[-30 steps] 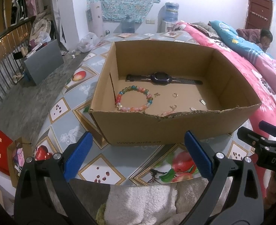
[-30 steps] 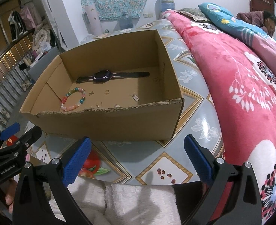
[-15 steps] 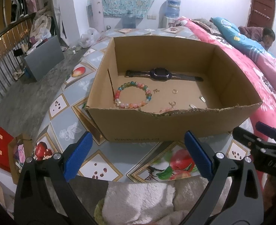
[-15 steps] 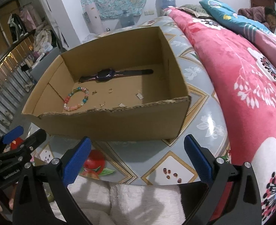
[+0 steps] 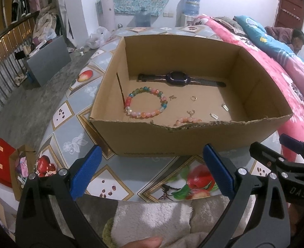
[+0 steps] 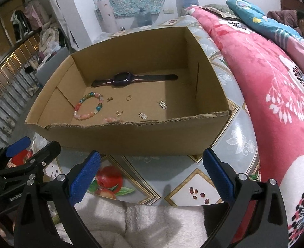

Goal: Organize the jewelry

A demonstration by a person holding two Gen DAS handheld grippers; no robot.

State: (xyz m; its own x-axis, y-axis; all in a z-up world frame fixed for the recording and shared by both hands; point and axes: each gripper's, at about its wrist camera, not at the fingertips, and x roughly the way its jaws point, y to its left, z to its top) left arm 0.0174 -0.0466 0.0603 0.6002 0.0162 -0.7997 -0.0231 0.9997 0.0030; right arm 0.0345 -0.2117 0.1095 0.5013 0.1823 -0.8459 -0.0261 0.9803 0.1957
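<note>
Both tools, left (image 5: 150, 171) and right (image 6: 151, 172), spread, empty, short of box (image 5: 193, 140) on tabletop (image 5: 73, 140). Bracelet (image 5: 145, 101) at 10 o'clock on box floor, watch (image 5: 176, 78) at 12. Clear torn front rim before reaching; pinch bead string, not small charms.

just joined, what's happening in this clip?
A person holds two tools, left tool and right tool, both open and empty, short of a cardboard box on the table. Inside lie a watch, a beaded bracelet, a ring and small charms. Nothing is gripped.
</note>
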